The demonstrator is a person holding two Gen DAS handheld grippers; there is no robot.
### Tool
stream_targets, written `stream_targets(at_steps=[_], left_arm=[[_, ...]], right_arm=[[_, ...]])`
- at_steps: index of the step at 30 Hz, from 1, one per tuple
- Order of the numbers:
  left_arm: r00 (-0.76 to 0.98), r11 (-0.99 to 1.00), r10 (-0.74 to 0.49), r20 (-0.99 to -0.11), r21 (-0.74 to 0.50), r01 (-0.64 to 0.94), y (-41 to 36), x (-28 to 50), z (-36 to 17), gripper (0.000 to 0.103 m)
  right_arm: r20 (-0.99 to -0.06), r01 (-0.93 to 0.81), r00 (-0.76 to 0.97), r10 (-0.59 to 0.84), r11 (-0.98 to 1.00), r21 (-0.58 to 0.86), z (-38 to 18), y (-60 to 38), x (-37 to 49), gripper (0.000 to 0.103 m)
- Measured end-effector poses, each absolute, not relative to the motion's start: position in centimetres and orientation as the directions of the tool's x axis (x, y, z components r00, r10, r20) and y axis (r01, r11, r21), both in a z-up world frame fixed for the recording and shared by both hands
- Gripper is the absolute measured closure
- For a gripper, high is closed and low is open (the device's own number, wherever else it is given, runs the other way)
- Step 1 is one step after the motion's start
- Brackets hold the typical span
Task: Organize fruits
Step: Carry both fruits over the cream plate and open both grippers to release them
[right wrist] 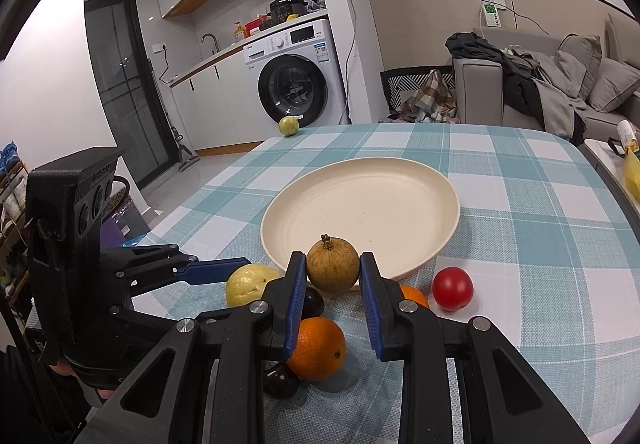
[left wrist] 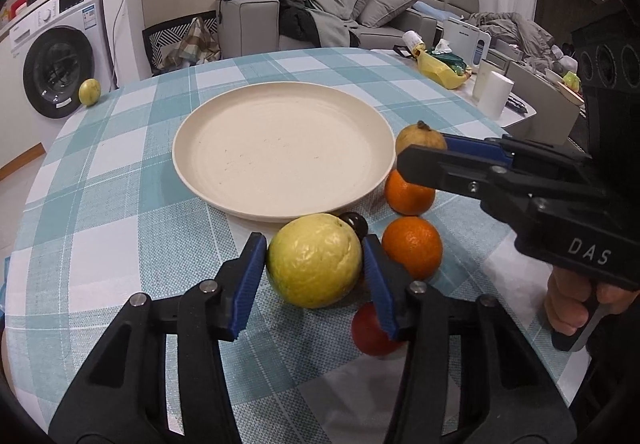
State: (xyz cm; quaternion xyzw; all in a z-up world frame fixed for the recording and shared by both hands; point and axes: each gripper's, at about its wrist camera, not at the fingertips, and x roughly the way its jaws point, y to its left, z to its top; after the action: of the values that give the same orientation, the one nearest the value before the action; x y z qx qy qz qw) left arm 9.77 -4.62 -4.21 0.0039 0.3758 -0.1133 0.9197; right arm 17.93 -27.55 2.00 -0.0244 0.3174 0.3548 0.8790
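Observation:
A cream plate (left wrist: 224,148) (right wrist: 420,204) sits empty mid-table. My left gripper (left wrist: 314,258) has its blue pads against both sides of a large yellow guava (left wrist: 314,260) (right wrist: 246,284) resting on the cloth. My right gripper (right wrist: 332,272) (left wrist: 430,154) has its pads around a brown round fruit (right wrist: 333,270) (left wrist: 418,136) by the plate's near rim. Two oranges (left wrist: 409,192) (left wrist: 413,246) (right wrist: 318,348), a red tomato (right wrist: 453,288) (left wrist: 370,332) and dark plums (right wrist: 280,380) (left wrist: 356,224) lie around them.
A small green fruit (left wrist: 89,92) (right wrist: 289,125) lies at the table's far edge. The table has a teal checked cloth (left wrist: 120,204). A side table with white cups (left wrist: 495,94) and a yellow bag (left wrist: 438,70) stands right. A washing machine (right wrist: 296,80) and sofa (left wrist: 360,4) stand beyond.

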Motion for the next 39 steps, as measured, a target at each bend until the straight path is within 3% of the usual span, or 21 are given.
stream_targets(at_steps=[39], left_arm=[[0.789,0.984,-0.178,-0.588,-0.115,0.135,-3.0,9.4,-1.8,0.056]], right_arm=[[-0.595,-0.626,0.539,0.595,0.756,0.189,1.4,-27.4,18.5,0.075]])
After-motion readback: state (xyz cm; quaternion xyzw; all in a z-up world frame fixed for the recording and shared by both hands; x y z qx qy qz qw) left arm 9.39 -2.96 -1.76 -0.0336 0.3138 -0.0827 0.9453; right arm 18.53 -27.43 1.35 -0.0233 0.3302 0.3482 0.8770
